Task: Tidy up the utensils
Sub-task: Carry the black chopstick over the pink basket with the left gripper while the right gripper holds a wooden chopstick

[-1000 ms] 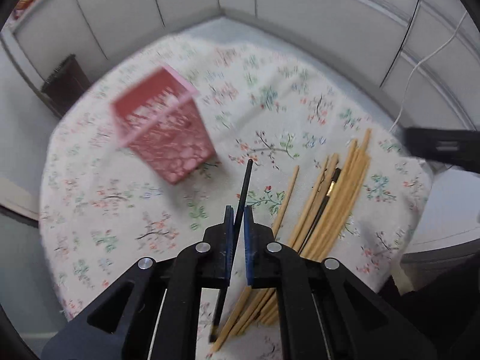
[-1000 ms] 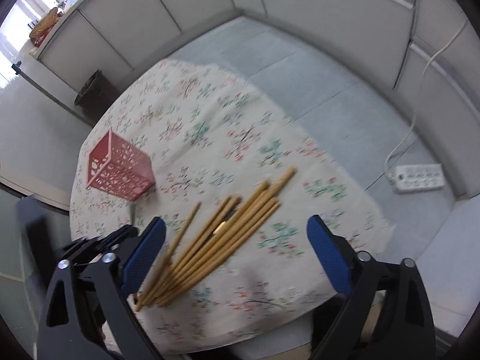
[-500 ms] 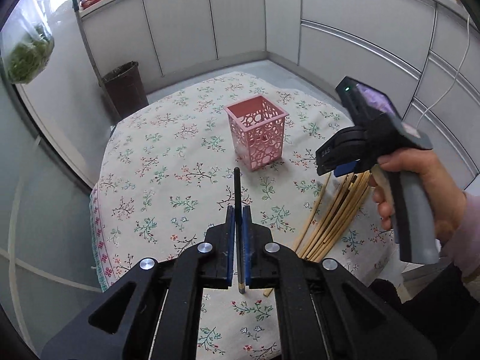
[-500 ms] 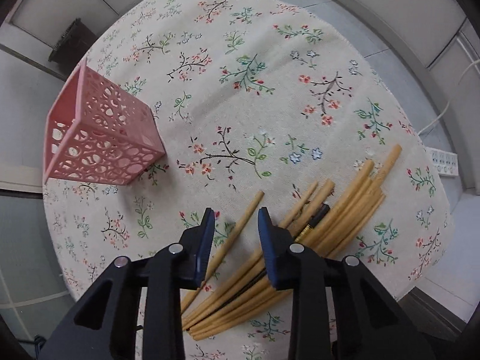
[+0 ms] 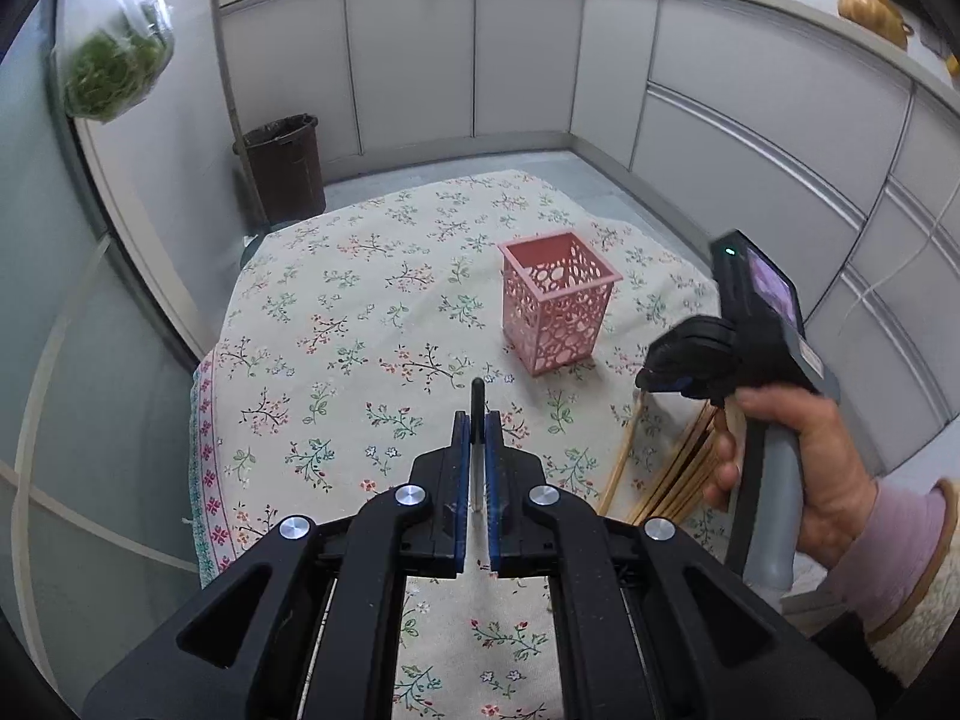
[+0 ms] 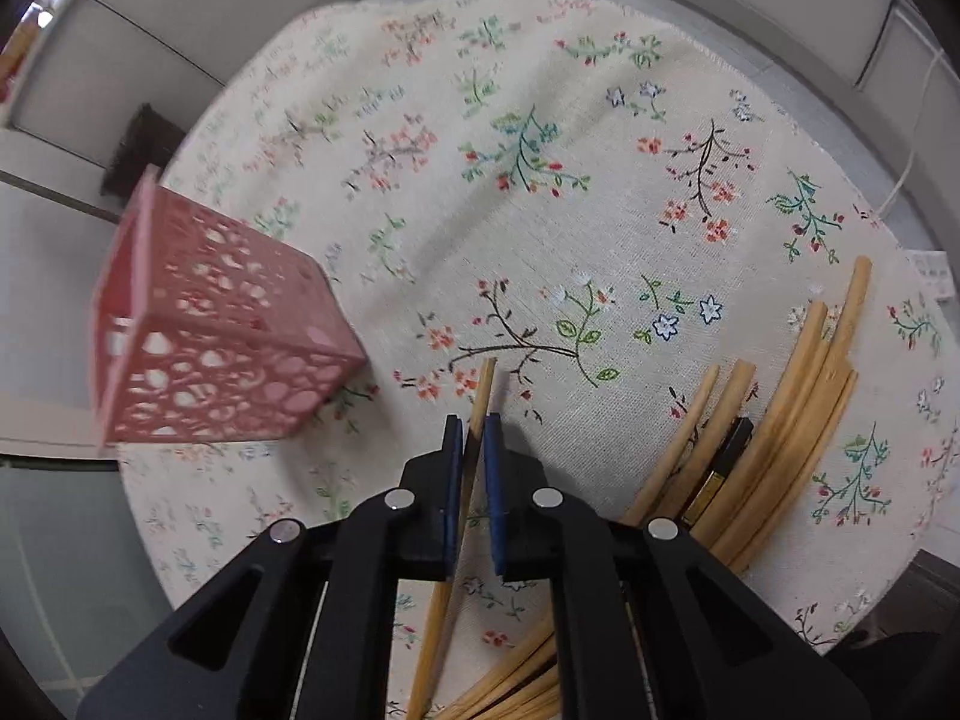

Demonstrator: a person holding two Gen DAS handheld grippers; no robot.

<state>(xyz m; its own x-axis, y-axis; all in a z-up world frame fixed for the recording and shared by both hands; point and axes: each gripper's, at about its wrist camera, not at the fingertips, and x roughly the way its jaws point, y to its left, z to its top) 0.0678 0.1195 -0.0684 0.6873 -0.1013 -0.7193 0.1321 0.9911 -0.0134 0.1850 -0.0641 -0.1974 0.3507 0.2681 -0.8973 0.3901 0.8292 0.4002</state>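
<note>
The left gripper (image 5: 477, 441) is clamped on a black chopstick (image 5: 477, 399), held above the tablecloth (image 5: 336, 324), short of the pink basket (image 5: 558, 309). Carry it over the basket's open top, tip it upright, then let go. The right gripper (image 6: 474, 450) seems closed on a wooden chopstick (image 6: 480, 396) beside the pile (image 6: 792, 396); lift straight to avoid scattering.

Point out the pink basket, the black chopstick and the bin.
pink basket (image 5: 555, 324): left wrist view, front wall.
black chopstick (image 5: 477, 405): left wrist view, shaft above the fingers.
bin (image 5: 287, 171): left wrist view, side wall.
</note>
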